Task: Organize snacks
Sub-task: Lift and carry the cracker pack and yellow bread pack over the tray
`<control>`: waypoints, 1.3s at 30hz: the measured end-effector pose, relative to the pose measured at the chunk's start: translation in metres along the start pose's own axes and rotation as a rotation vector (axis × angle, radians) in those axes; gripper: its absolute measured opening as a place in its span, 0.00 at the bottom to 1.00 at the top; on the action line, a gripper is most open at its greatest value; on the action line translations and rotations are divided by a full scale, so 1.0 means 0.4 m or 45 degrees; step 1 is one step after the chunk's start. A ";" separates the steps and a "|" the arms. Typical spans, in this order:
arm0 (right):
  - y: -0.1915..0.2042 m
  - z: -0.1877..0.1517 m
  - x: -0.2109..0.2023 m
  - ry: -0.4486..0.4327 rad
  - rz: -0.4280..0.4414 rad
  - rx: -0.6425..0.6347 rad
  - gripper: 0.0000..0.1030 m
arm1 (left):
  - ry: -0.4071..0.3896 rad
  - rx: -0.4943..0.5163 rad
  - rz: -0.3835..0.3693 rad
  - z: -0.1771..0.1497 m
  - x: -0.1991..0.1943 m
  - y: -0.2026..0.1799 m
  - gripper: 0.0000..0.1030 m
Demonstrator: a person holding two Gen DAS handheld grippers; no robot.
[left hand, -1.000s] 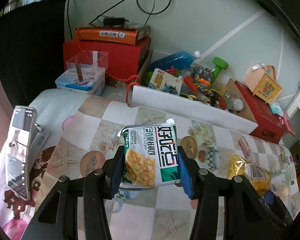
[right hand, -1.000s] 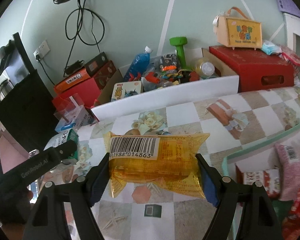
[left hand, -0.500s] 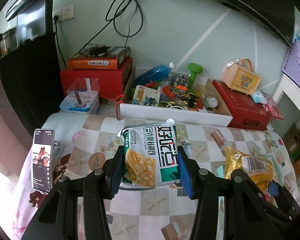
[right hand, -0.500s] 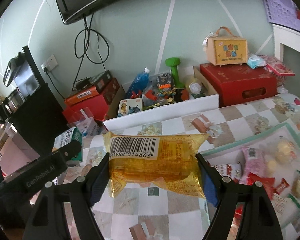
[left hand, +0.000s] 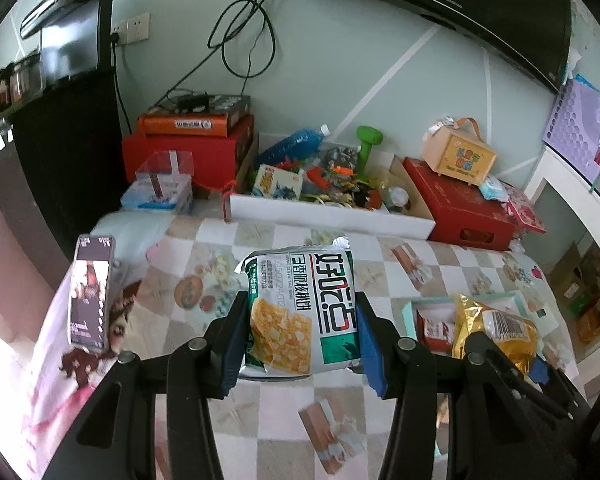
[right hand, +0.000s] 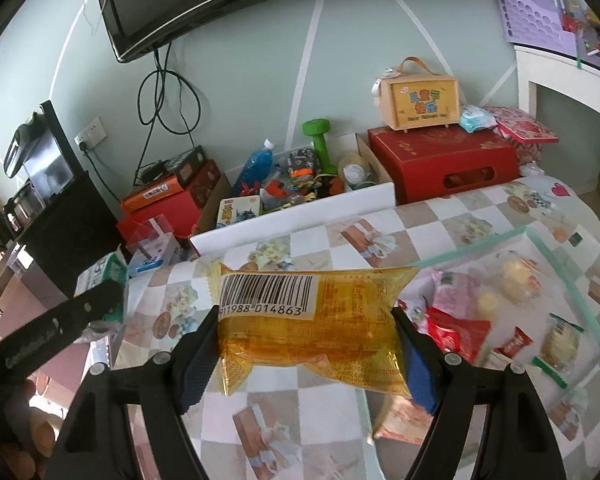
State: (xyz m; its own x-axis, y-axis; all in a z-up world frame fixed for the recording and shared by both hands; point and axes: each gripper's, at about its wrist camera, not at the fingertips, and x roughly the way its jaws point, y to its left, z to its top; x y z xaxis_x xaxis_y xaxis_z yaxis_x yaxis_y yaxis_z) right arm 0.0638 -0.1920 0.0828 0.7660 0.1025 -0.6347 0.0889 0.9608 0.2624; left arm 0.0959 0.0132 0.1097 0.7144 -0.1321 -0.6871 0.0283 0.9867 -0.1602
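Both tongs are loaded: left tongs (left hand: 300, 334) clamp a green-and-white snack bag (left hand: 300, 312), right tongs (right hand: 306, 344) grip a yellow snack pack (right hand: 312, 320), both held above the checkered table (left hand: 260, 420), beside the snack tray (right hand: 560, 276).

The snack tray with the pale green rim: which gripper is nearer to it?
Right. The right gripper, holding the yellow packet, hangs at the tray edge; the left gripper is farther left.

My right gripper (right hand: 306, 344) clamping the yellow snack bag (right hand: 312, 320), above the checkered tablecloth (right hand: 284, 400), left of the snack-filled tray (right hand: 564, 264)
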 end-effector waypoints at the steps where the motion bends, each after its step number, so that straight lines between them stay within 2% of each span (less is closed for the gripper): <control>1: -0.006 -0.004 -0.003 0.003 -0.004 0.001 0.79 | 0.005 -0.003 -0.006 -0.007 -0.003 -0.002 0.50; 10: -0.100 -0.029 -0.045 0.012 -0.036 0.056 0.79 | -0.020 0.067 -0.003 -0.062 -0.050 -0.071 0.50; 17: -0.177 -0.028 -0.065 0.008 -0.047 0.137 0.79 | -0.010 0.203 -0.065 -0.101 -0.046 -0.190 0.50; 23: -0.263 -0.014 -0.075 -0.010 -0.070 0.228 0.79 | 0.040 0.336 -0.150 -0.150 -0.010 -0.312 0.50; 29: -0.378 -0.004 -0.086 -0.026 -0.137 0.360 0.79 | 0.075 0.405 -0.215 -0.184 0.028 -0.387 0.50; 39: -0.504 -0.001 -0.060 -0.017 -0.204 0.468 0.79 | 0.128 0.382 -0.292 -0.163 0.131 -0.426 0.50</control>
State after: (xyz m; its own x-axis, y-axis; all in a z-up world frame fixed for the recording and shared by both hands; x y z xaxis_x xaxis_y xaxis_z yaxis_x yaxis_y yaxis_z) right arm 0.0275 -0.3880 0.0449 0.7318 -0.0468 -0.6799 0.4278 0.8082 0.4047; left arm 0.0829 -0.1682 0.0549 0.5942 -0.3465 -0.7258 0.3931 0.9124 -0.1138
